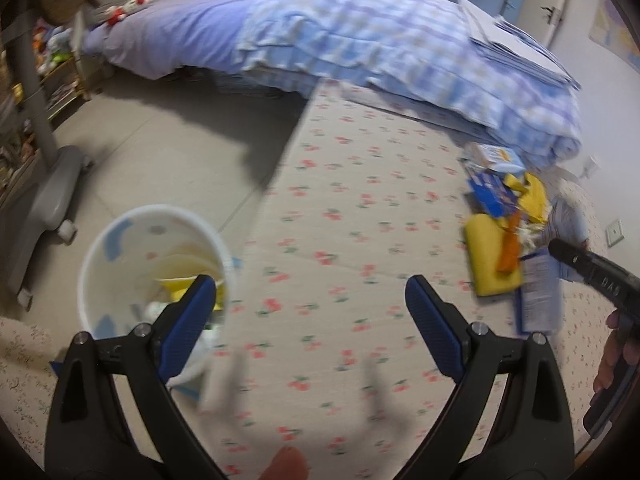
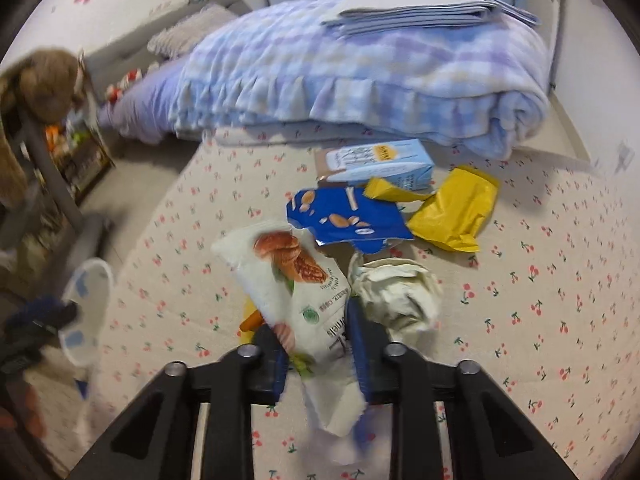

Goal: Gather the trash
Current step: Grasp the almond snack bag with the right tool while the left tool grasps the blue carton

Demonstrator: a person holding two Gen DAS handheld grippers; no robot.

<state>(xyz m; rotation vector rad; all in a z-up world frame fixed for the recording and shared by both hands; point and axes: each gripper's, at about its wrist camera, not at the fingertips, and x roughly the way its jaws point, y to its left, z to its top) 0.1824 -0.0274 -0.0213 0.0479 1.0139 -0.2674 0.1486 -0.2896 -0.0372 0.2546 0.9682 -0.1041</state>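
Observation:
My right gripper (image 2: 318, 344) is shut on a white snack bag (image 2: 288, 280) printed with a croissant, lifted over the trash pile on the cherry-print mat (image 2: 540, 280). Under and beyond it lie crumpled pale paper (image 2: 400, 292), a torn blue wrapper (image 2: 344, 216), a yellow bag (image 2: 456, 208), a light blue carton (image 2: 380, 162) and an orange scrap (image 2: 252, 320). My left gripper (image 1: 310, 284) is open and holds nothing, just right of a white bin (image 1: 92, 256) that has yellow and white rubbish inside. The same pile (image 1: 500, 232) shows at the right of the left wrist view.
A bed with a folded blue plaid blanket (image 1: 380, 40) and stacked sheets (image 1: 516, 44) borders the mat's far side. A grey wheeled stand base (image 1: 52, 196) and a cluttered shelf (image 1: 60, 68) stand on the tiled floor (image 1: 168, 136) to the left.

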